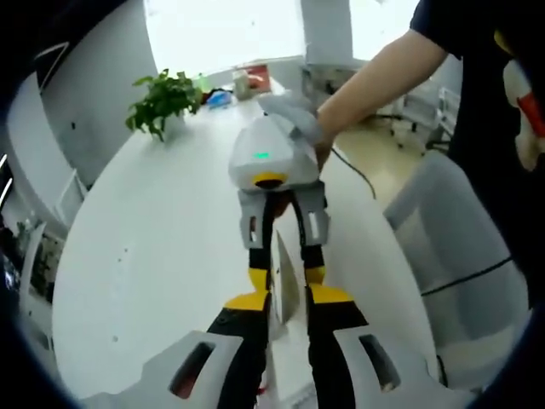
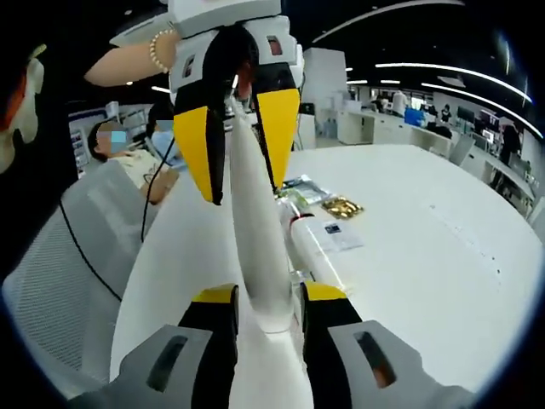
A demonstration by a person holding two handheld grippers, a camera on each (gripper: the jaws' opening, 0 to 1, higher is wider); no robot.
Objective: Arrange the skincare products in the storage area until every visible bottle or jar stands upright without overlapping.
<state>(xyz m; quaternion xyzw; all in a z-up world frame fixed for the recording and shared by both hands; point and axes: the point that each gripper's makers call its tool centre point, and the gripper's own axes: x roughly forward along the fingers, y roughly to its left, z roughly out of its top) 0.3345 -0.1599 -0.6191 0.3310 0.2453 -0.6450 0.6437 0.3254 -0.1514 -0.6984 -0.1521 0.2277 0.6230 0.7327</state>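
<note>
A white tube [image 2: 255, 256] is held between both grippers above the table [image 2: 443, 256]; the right gripper [image 2: 264, 311] is closed on one end and the left gripper [image 2: 237, 170] is clamped on the other end. In the left gripper view the tube [image 1: 285, 281] is seen edge-on between the left gripper [image 1: 285, 302] and the right gripper [image 1: 285, 273]. Little seems done; a white bottle [image 2: 317, 247] is lying flat, and small packets [image 2: 341, 206] are beside it. No storage area can be made out; the tube's label is hidden.
</note>
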